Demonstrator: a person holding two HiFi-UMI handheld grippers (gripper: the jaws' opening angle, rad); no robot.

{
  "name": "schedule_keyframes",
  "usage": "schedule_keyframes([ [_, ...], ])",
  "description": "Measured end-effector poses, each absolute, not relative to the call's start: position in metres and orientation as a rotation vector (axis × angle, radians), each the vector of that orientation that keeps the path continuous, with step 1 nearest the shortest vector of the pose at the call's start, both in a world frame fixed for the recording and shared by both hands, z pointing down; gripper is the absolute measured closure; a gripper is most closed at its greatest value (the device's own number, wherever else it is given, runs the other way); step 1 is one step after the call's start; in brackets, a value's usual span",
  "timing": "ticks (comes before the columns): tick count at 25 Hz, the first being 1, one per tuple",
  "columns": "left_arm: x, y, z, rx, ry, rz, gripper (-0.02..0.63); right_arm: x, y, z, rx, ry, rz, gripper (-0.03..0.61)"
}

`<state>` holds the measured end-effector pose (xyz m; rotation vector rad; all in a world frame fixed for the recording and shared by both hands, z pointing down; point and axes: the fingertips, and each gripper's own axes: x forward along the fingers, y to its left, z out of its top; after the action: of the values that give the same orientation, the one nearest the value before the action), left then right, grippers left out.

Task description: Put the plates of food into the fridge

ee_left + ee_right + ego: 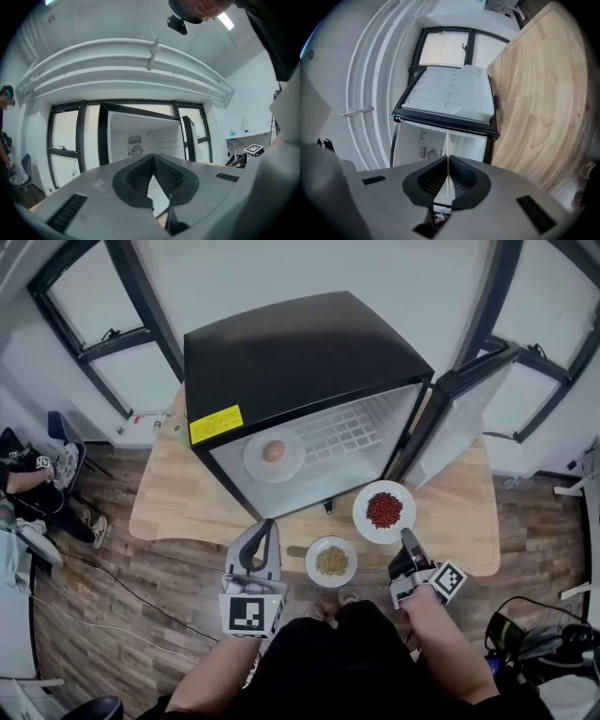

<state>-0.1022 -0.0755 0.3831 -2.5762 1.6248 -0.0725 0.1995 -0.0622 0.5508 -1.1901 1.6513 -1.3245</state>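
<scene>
Over the table [459, 512], right tool [407, 538] clamps bean plate [362, 514] at its rim

No lettering is legible: the yellow rectangular sticker [216, 424] on the black fridge [300, 352] top, left of centre, is too small to read.

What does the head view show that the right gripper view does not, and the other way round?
Only the head view shows the egg plate in the fridge, the grain plate, the beans and the left gripper. Only the right gripper view shows the fan grille on the fridge's back wall. Both show the open fridge, the table and the right gripper shut on the bean plate.
</scene>
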Motion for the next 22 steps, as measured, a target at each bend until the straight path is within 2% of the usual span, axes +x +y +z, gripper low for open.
schedule_keyframes([
  [22, -0.116, -0.127, 0.350, -2.438, 1.817, -0.074, 0.609, 0.145, -0.201, 0.483, -0.977, 1.854, -1.390, 0.546],
])
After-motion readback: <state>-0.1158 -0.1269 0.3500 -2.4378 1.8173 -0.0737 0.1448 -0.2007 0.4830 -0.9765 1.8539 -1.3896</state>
